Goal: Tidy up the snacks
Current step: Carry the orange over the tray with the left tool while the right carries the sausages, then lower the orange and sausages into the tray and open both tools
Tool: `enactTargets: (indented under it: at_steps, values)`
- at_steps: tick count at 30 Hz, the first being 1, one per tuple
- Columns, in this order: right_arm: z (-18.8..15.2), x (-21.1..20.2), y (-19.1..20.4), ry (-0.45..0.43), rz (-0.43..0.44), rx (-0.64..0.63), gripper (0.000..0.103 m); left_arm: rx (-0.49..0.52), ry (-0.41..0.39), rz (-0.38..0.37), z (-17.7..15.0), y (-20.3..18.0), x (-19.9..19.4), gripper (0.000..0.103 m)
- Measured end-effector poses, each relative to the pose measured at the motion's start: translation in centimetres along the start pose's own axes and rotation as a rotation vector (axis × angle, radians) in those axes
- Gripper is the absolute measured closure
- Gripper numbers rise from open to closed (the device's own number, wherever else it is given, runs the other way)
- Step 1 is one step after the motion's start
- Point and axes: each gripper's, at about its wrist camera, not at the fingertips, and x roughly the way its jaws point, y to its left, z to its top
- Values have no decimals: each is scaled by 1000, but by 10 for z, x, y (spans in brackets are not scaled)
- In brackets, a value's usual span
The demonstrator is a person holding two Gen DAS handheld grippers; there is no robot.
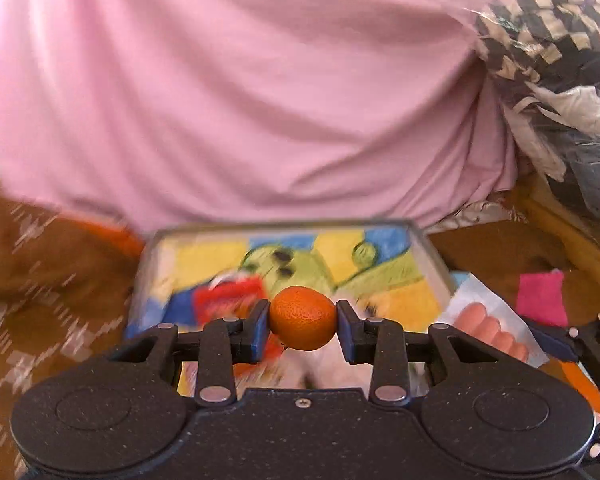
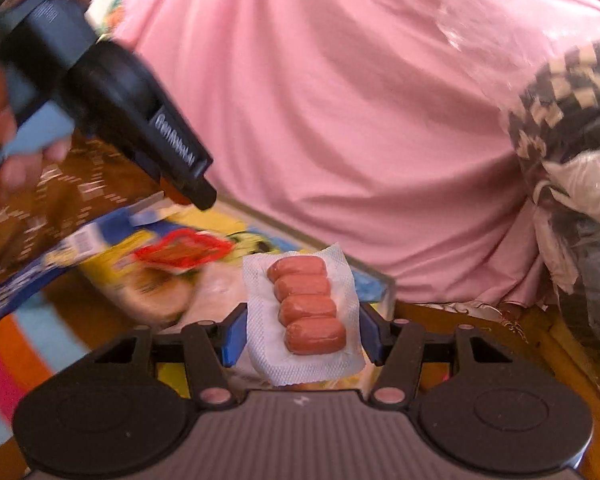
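My left gripper (image 1: 302,325) is shut on a small orange tangerine (image 1: 302,323), held above a shallow tray (image 1: 428,250) with a colourful cartoon lining. A red snack packet (image 1: 228,302) lies in the tray, blurred. My right gripper (image 2: 303,330) is shut on a clear sealed pack of small sausages (image 2: 306,312), held above the same tray (image 2: 386,280). That sausage pack (image 1: 494,328) also shows at the right of the left wrist view. The left gripper's body (image 2: 112,92) and a hand on it appear at the upper left of the right wrist view. A red packet (image 2: 184,252) lies below it.
A pink cloth (image 1: 260,92) fills the background behind the tray. A checkered bundle and plastic bags (image 1: 560,80) sit at the right. The tray rests on a brown patterned cloth (image 1: 40,280). A blue and white packet (image 2: 40,268) lies at the tray's left. A wooden edge (image 2: 560,360) runs at the right.
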Motion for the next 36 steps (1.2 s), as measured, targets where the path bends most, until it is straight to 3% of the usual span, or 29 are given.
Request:
enactTargets:
  at_steps: [7,14,27,32,36]
  values:
    - [-17,52,-40,33,-58,93,42,98,-5,-95,5,-36,70,66]
    - [-37,81,-49,93,-45,96,42,57,8,-136,-2,-49,120,66]
    - [-47,90,-46,87,-35,118,39,-3,32,-133,-13,-40,144,64]
    - [-43,84,-47,77,-45,115,21,-64,44,-117,-8,-41,138,35]
    - [-37,72,-50,63,-59,118,14,-102,18,-105,-2,-40,124,26]
